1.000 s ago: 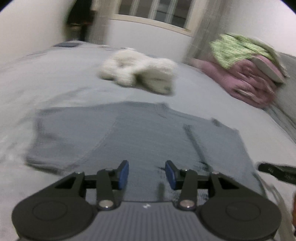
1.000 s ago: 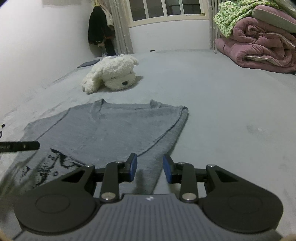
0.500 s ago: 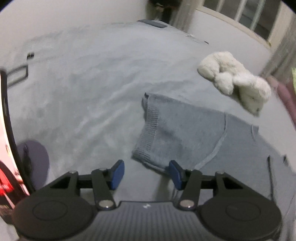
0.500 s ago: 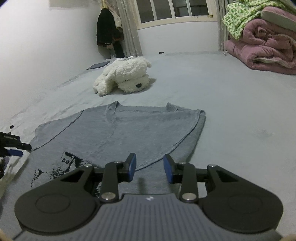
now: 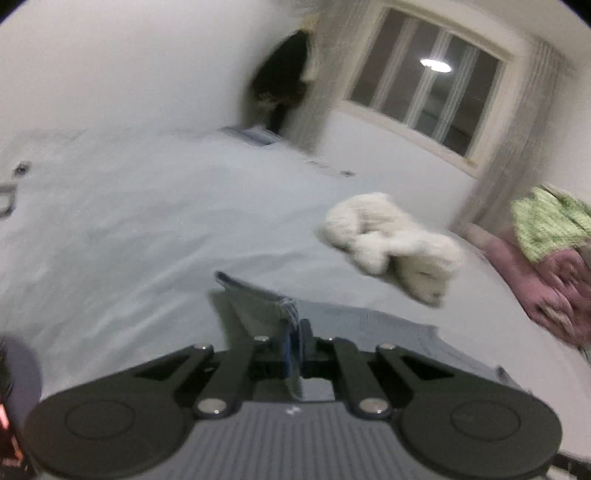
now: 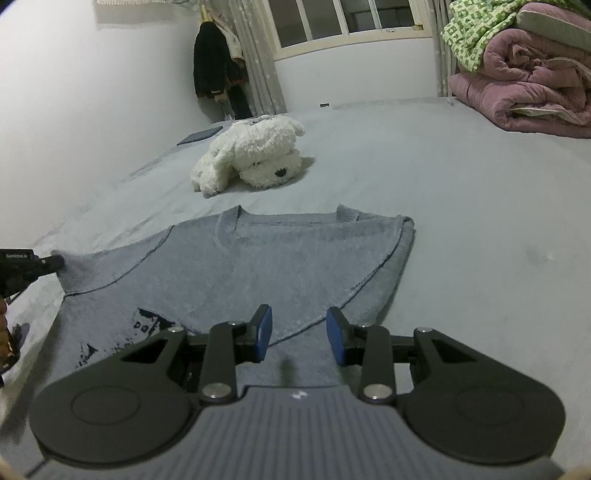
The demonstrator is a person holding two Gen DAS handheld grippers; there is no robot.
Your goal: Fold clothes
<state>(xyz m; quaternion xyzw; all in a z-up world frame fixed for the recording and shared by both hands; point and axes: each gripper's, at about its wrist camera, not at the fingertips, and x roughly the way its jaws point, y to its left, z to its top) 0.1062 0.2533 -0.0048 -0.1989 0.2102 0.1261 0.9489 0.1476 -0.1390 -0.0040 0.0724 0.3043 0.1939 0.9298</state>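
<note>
A pale grey bed (image 6: pixel 461 206) fills a white-walled room with a window (image 6: pixel 343 18) at the far end. A grey sweater (image 6: pixel 258 266) lies spread flat on it, collar toward a white plush dog (image 6: pixel 255 155). The right wrist view shows the whole sweater, with the right gripper (image 6: pixel 299 334) spread apart above its lower part, holding nothing. Only the left wrist view shows the left gripper (image 5: pixel 293 350) pressed together, pinching the sweater's sleeve edge and lifting it off the bed. Pink quilts (image 6: pixel 524 88) under a green blanket (image 6: pixel 476 33) are stacked far right.
</note>
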